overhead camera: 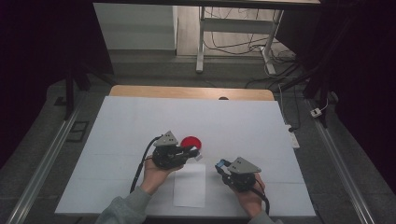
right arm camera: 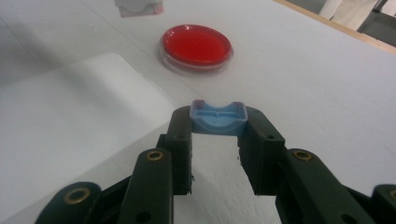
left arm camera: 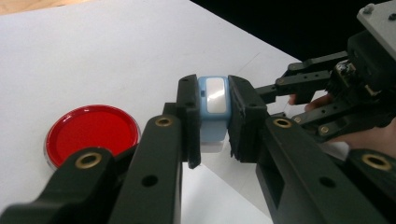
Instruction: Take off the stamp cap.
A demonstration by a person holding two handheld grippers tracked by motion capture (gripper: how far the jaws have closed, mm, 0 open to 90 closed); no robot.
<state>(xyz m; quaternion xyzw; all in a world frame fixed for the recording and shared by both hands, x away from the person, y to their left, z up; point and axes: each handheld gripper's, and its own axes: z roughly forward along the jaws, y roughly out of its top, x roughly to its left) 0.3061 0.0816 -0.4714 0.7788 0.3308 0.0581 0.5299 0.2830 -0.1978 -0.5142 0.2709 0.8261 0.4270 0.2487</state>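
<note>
Room: dark around you, with a grey floor, desk legs and loose cables beyond the far edge of the bench (overhead camera: 140, 116).
Bench: white top with a wooden strip along the far side; a white sheet of paper (overhead camera: 190, 185) lies near your edge, between your two hands.
Left tongs (overhead camera: 192, 152): in your left hand, clenched on a pale blue and white block (left arm camera: 213, 109); its white face looks back at the left gripper view's camera, and the jaws press on its two sides.
Right tongs (overhead camera: 220, 164): in your right hand, clenched on a small blue cap (right arm camera: 218, 116), which sits at the very jaw tips with its hollow side up.
Red dish (overhead camera: 191, 143): round and shallow with a clear rim, flat on the bench just beyond your left tongs.
Spacing: the two sets of tongs are near each other but apart, over the far end of the paper.
</note>
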